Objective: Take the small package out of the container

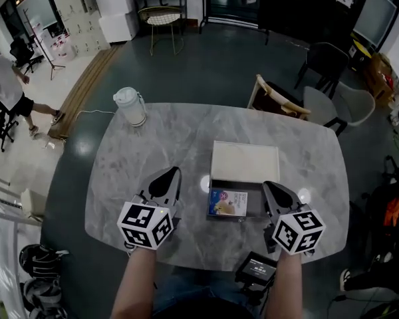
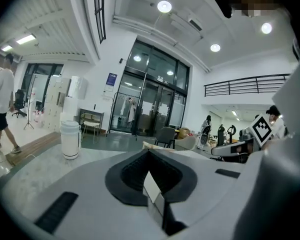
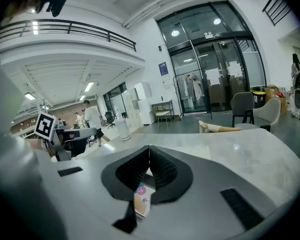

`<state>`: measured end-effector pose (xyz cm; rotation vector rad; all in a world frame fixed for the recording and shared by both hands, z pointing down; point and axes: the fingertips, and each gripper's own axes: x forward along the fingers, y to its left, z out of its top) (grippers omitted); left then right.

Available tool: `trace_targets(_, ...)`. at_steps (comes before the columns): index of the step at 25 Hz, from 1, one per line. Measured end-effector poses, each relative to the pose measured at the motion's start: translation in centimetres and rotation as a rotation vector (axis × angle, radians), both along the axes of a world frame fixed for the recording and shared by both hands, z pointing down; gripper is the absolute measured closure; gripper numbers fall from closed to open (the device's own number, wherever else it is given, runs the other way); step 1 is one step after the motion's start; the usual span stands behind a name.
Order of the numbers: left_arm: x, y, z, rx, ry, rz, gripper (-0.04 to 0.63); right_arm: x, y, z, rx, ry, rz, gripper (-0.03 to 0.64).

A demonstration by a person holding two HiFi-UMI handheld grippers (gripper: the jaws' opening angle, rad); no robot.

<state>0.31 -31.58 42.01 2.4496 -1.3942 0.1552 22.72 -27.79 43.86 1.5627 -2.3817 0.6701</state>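
A small package with a blue and tan print lies in the left part of a shallow dark container on the grey marble table. The container's cream lid lies flat just behind it. My left gripper rests left of the container, jaws shut and empty. My right gripper sits at the container's right edge, also shut with nothing held. In the right gripper view, the package shows through the gap under the closed jaws of the right gripper. The left gripper points across the table.
A white lidded jug stands at the table's far left corner. Chairs stand beyond the far right edge. A small black device hangs near the table's front edge. A person stands at the far left of the room.
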Motion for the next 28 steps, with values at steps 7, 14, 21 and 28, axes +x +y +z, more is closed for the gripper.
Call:
trace_targets(7, 0.0, 0.6, 3.9, -0.094, -0.006, -0.019, 0.588, -0.3, 0.0, 4.9, -0.149, -0.022, -0.024, 0.592)
trace_targets(14, -0.2, 0.2, 5.2, -0.138, 0.0, -0.03, 0.588, -0.8, 1.0, 10.3, -0.408, 0.004, -0.066, 0.551)
trace_targets(21, -0.3, -0.8, 6.0, -0.152, 0.01, -0.041, 0.588, -1.0, 1.7, 13.4, -0.623, 0.031, -0.132, 0.353)
trace_targets(28, -0.4, -1.9, 6.8, -0.17, 0.016, -0.051, 0.588, -1.0, 1.2, 15.4, -0.739, 0.114, -0.156, 0.377)
